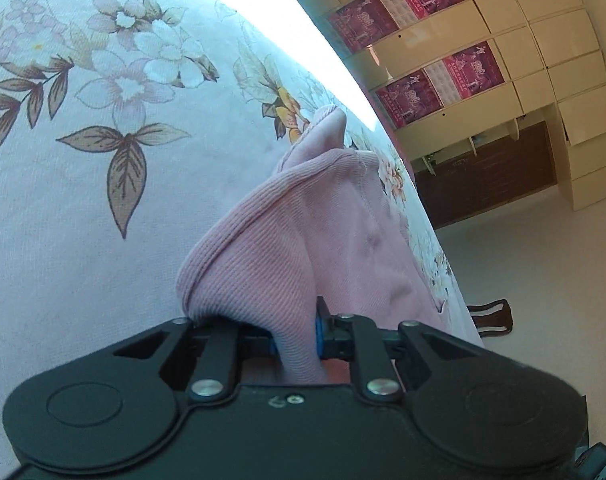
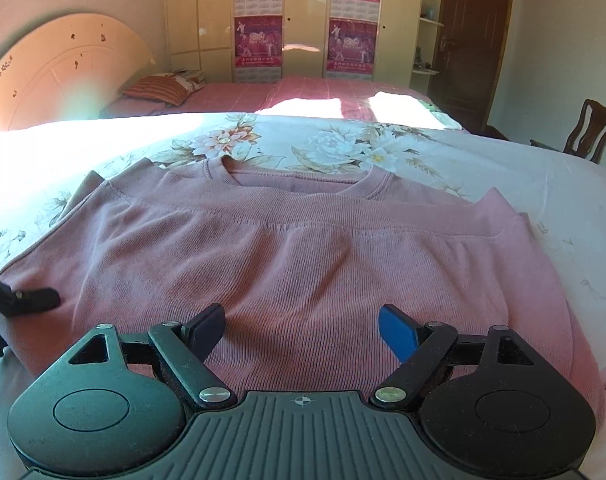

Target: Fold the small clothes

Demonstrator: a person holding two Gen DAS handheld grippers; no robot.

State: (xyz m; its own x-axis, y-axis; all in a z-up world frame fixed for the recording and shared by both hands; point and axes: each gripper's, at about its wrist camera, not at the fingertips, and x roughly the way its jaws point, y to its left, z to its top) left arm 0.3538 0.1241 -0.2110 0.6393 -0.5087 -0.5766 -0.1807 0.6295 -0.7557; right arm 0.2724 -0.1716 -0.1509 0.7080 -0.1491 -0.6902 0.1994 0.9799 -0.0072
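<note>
jaws of the left gripper pinch the pink sweater edge, seemingly its hem; right gripper gapes empty.

Left wrist view rolled sideways, very near pink sweater edge on floral sheet. Right wrist view upright, low over sweater, facing wardrobe. Both share sweater, sheet, wardrobe.

Harsh sun glare (blown-out), fisheye-warped edges
</note>
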